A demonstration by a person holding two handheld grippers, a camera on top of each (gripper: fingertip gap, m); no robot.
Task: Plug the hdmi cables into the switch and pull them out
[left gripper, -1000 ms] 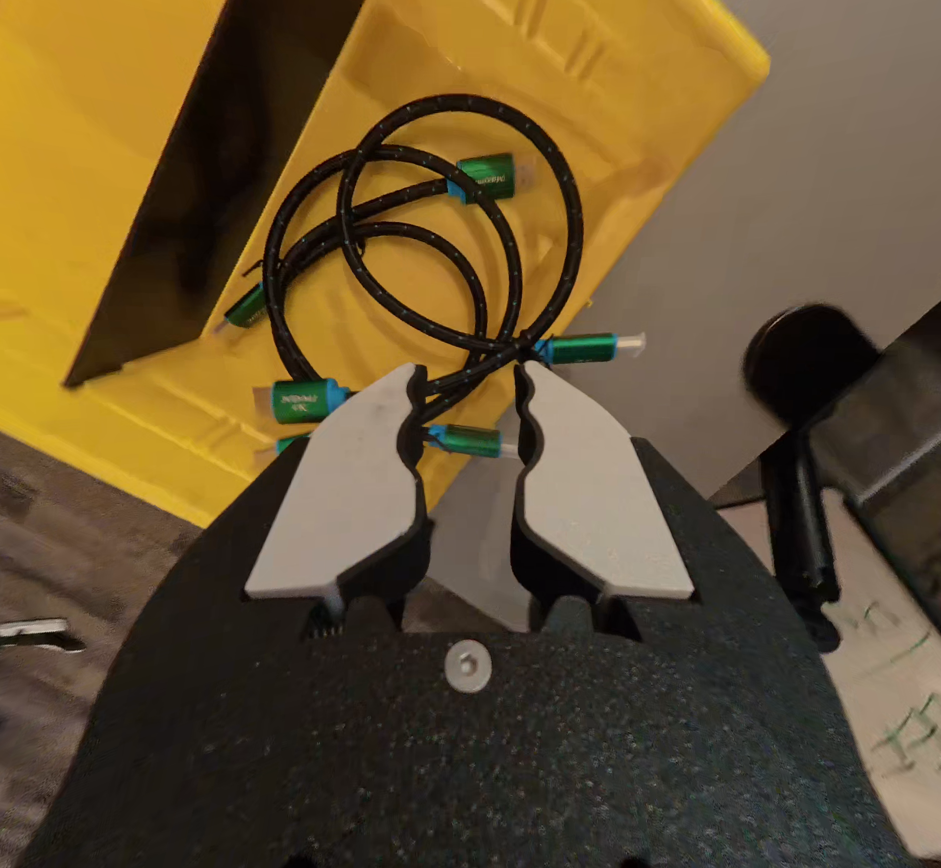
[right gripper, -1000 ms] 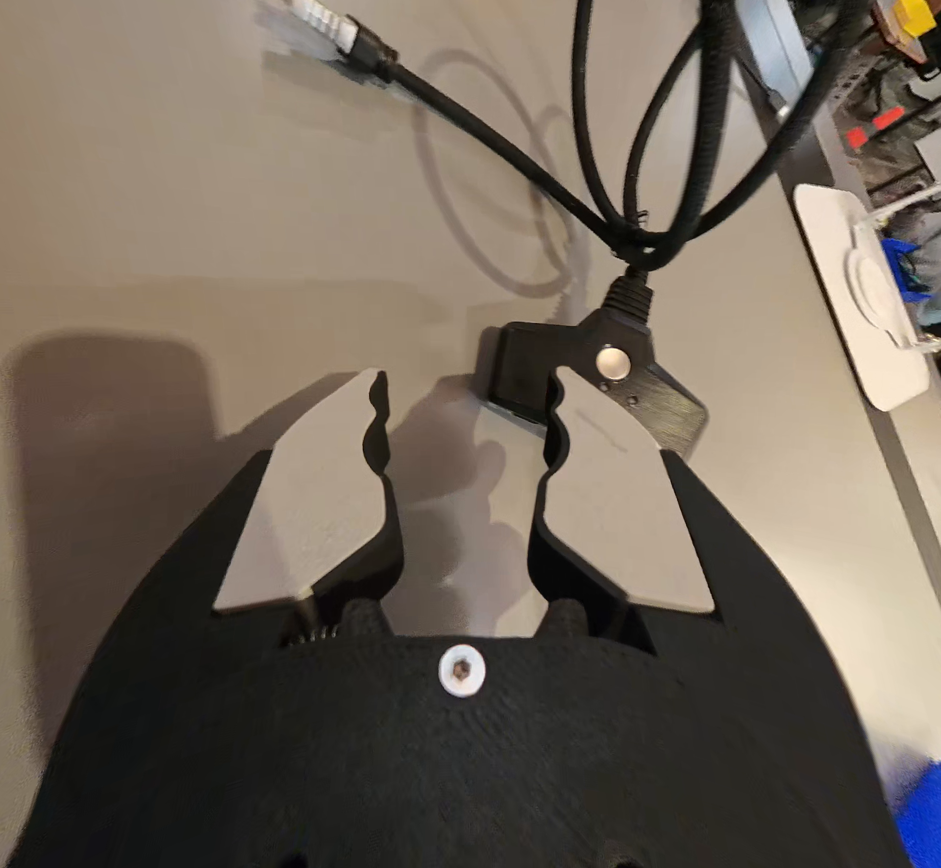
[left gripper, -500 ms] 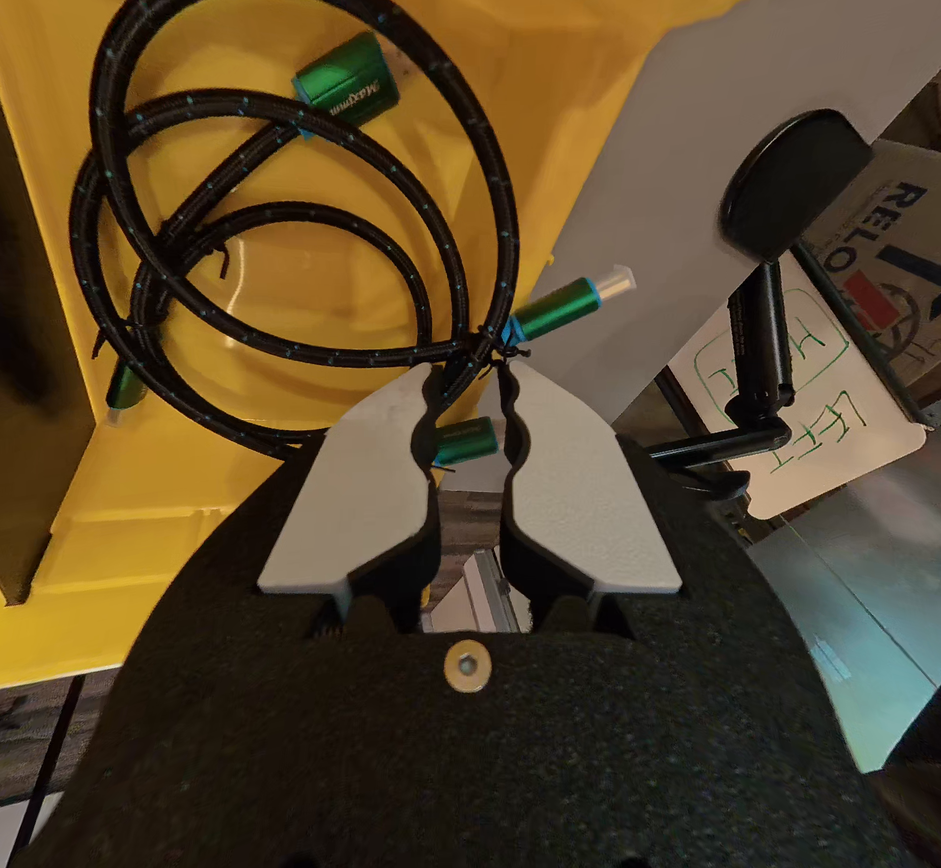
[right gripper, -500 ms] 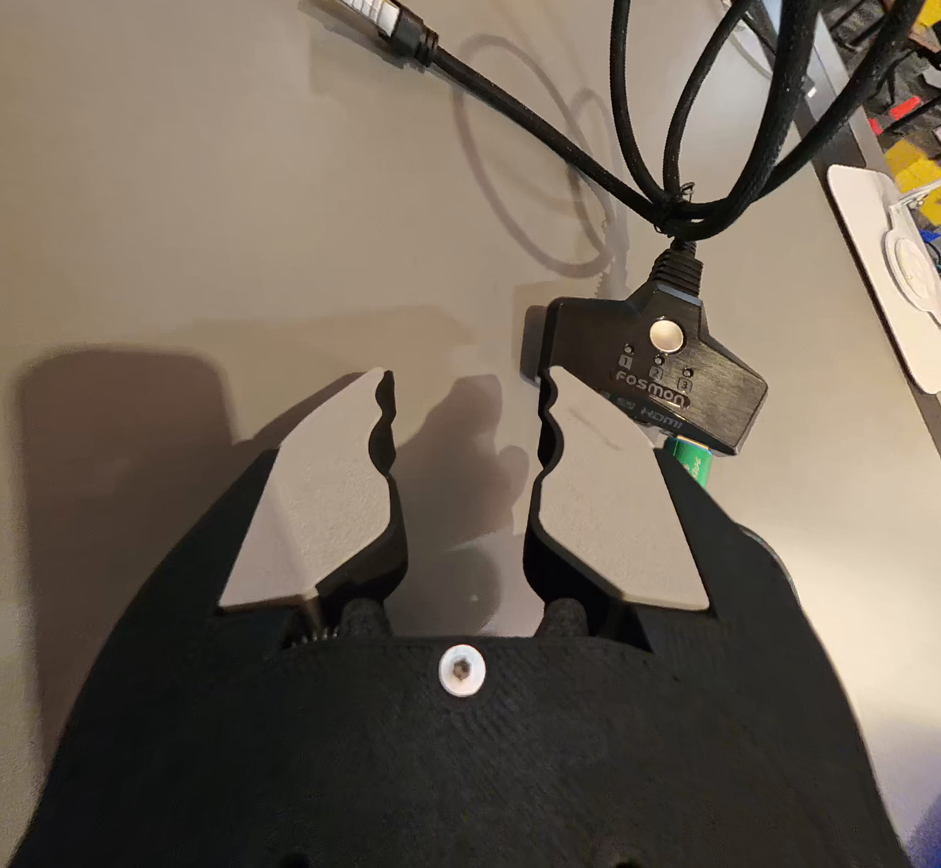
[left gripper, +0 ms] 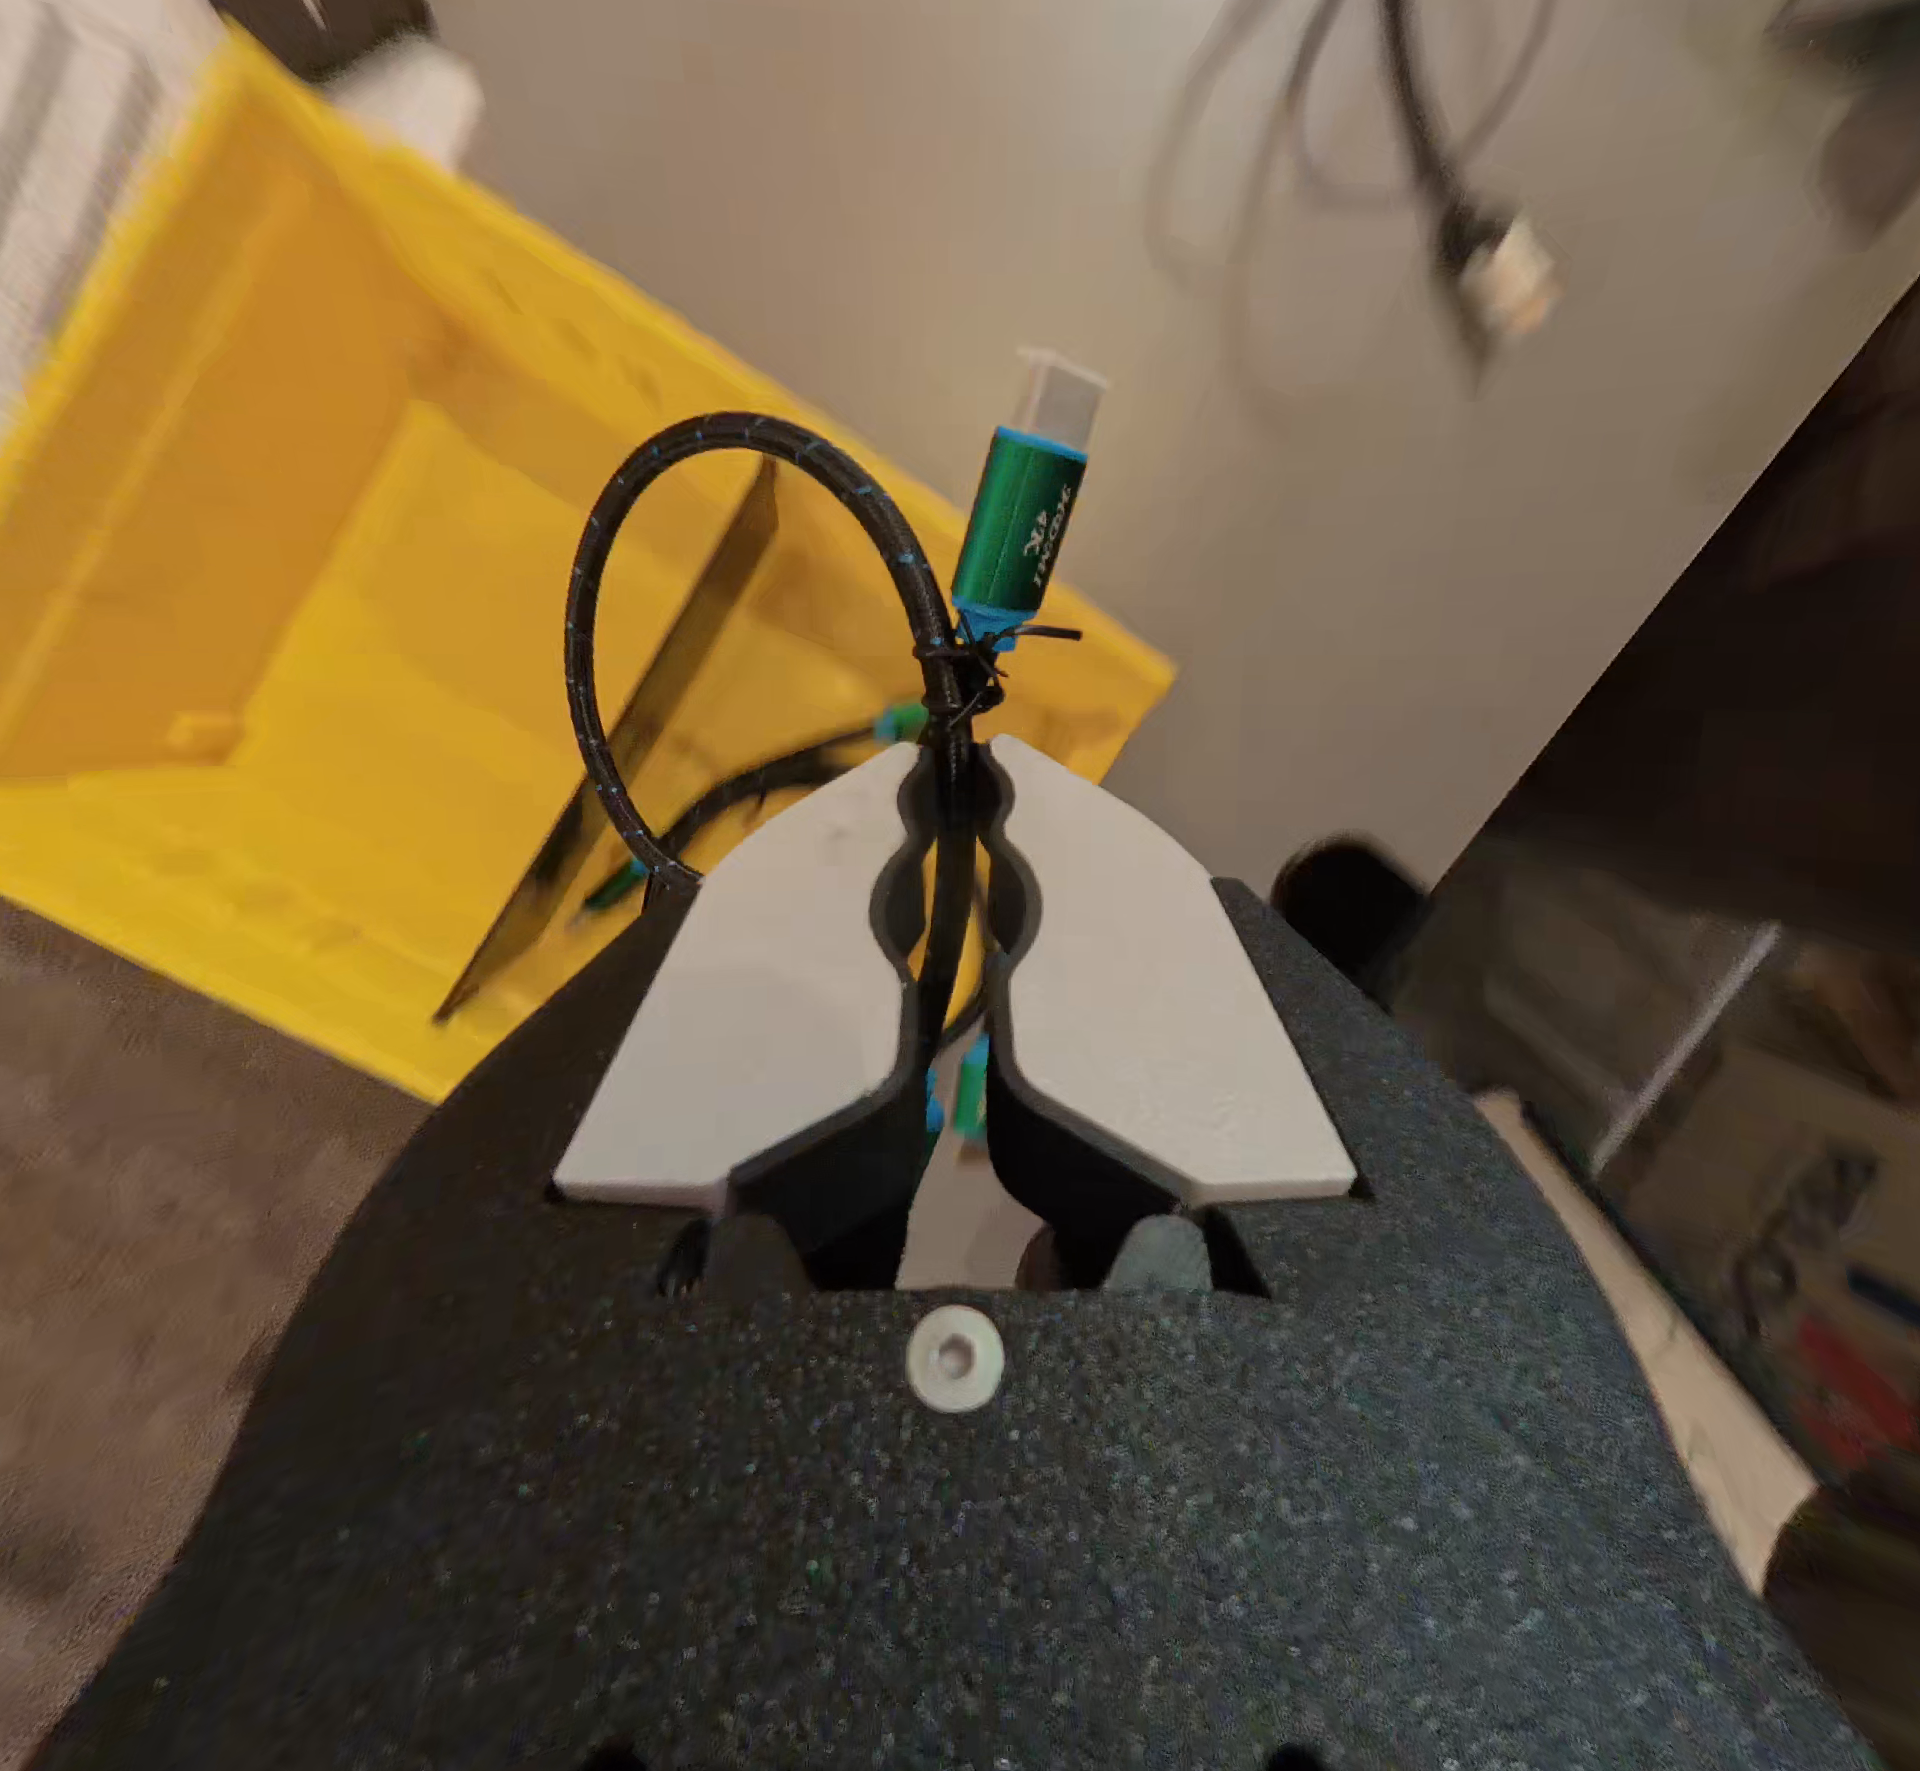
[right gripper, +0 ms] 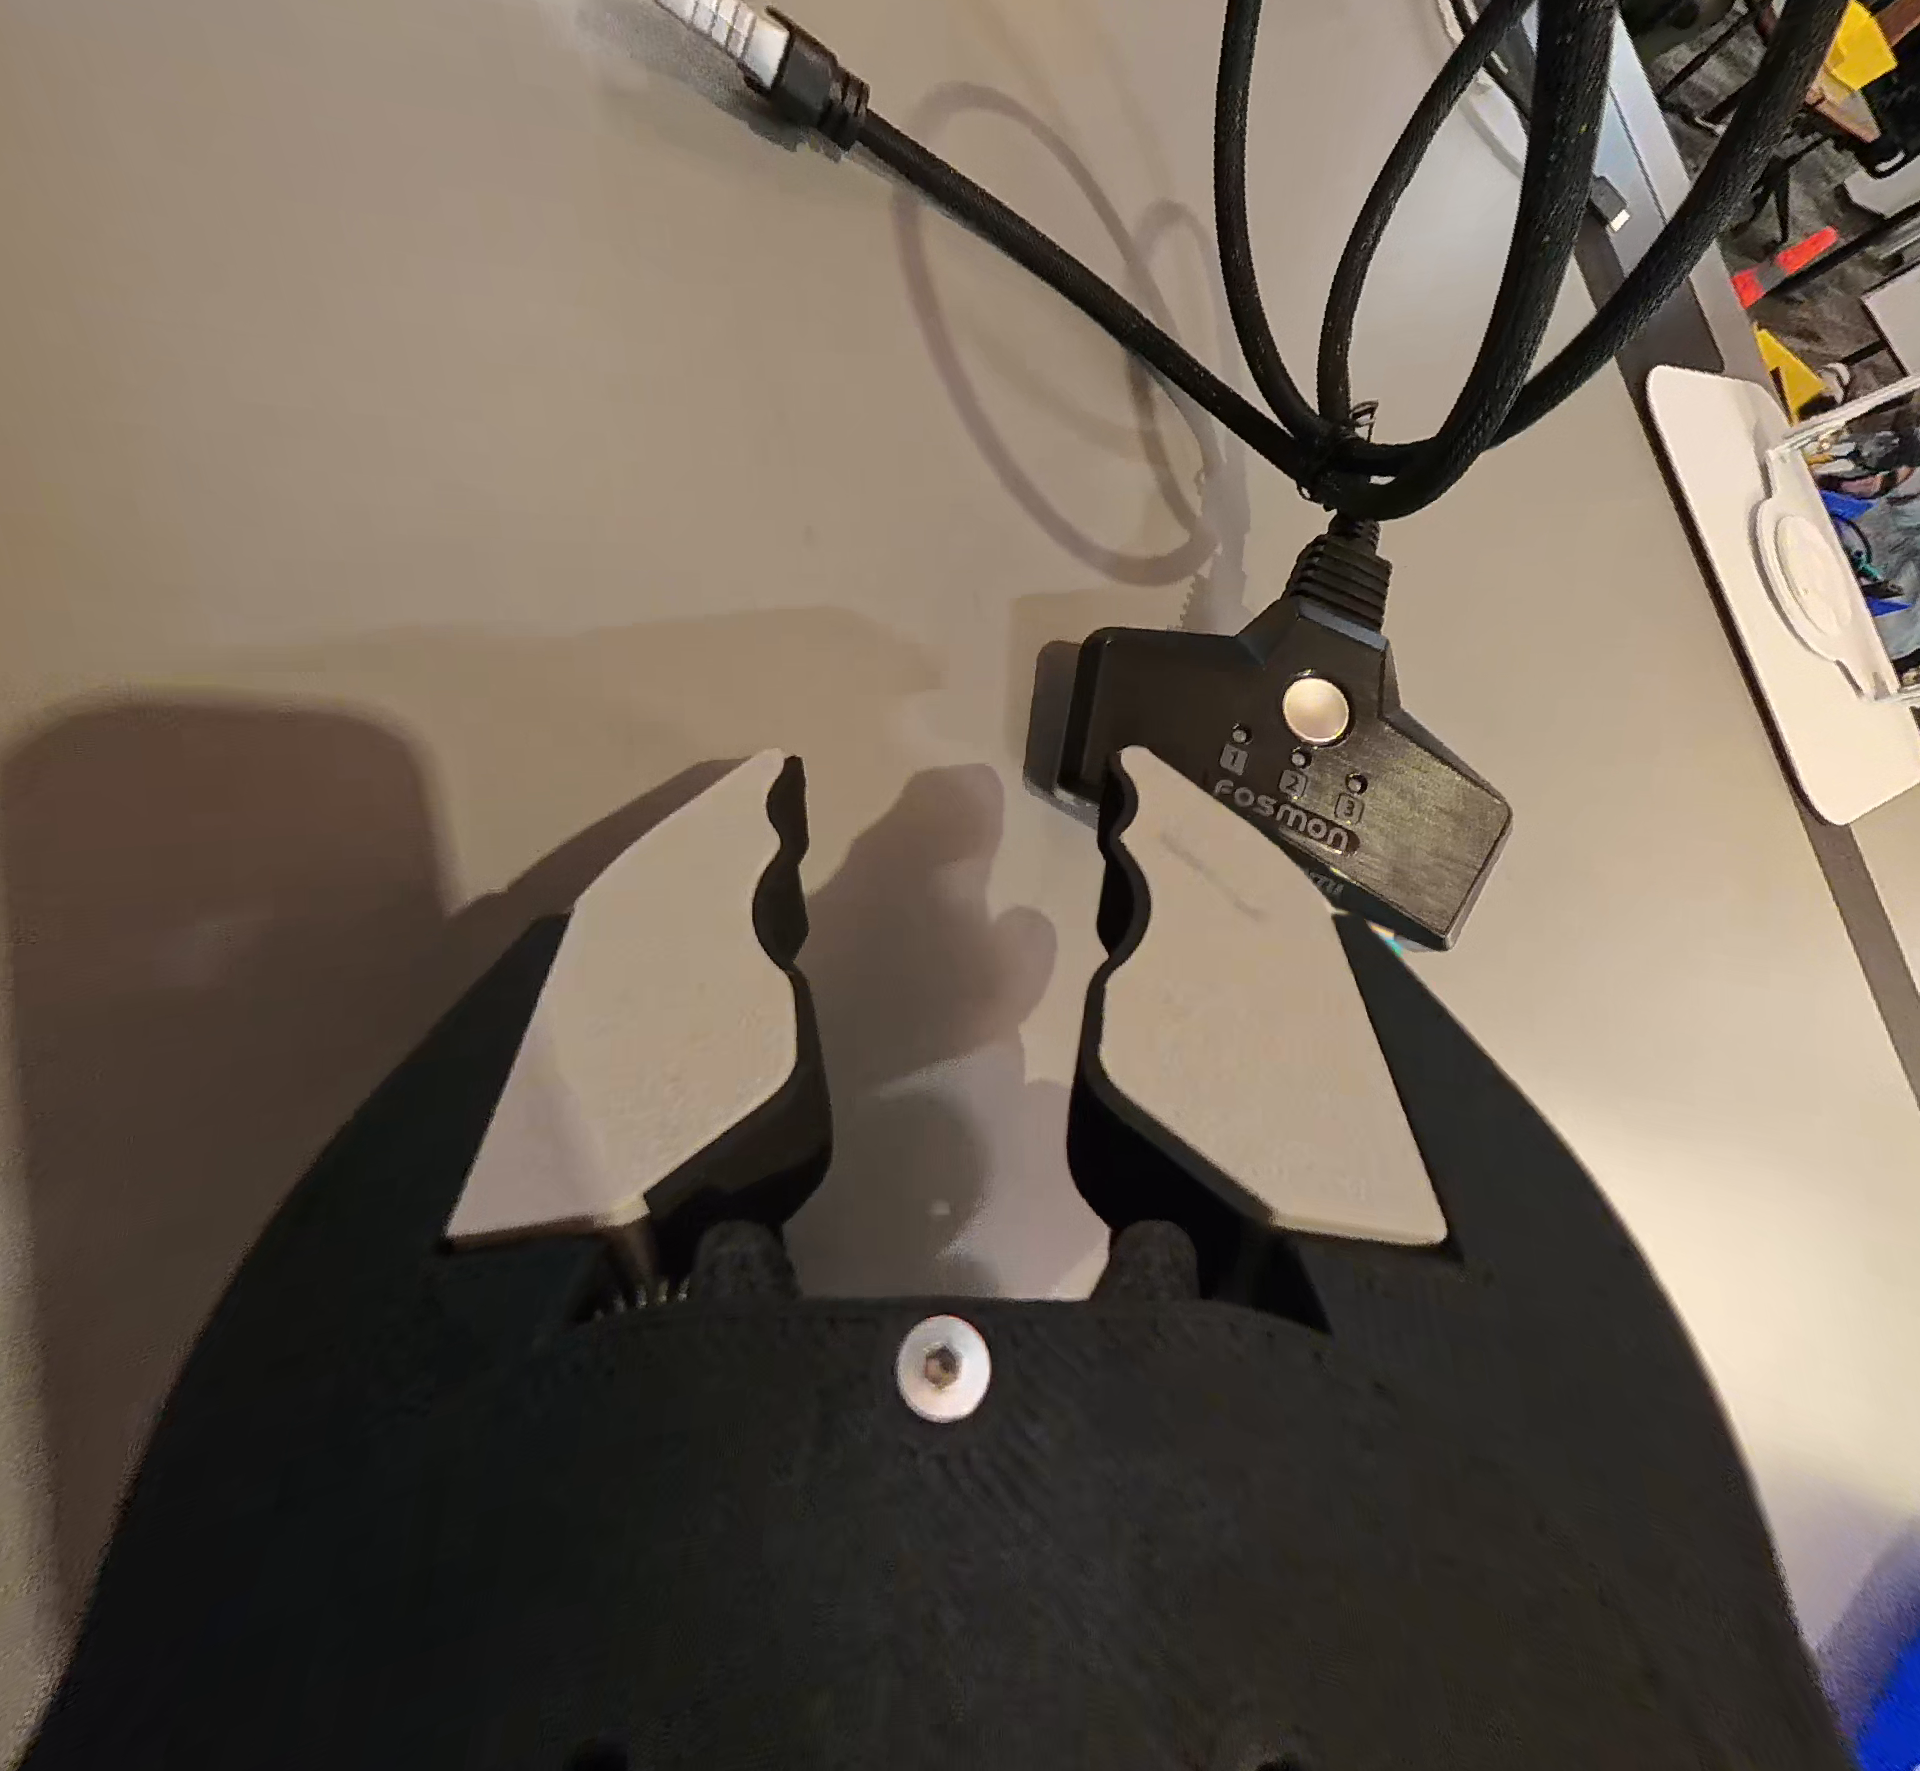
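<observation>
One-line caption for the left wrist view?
Left tool shut on a black braided cable with green plug, above a yellow bin.

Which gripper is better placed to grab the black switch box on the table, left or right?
Right. Its gripper is open with one finger over the black switch box. The left gripper is shut on the braided cable.

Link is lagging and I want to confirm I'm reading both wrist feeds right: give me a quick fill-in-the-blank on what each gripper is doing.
1. The left gripper is shut on a black braided ____.
2. The connector sticking up above its fingertips has a ____ metal shell.
3. The bin behind it is ____.
4. The right gripper is ____, beside the black switch box on the table.

Missing words: cable; green; yellow; open
</observation>
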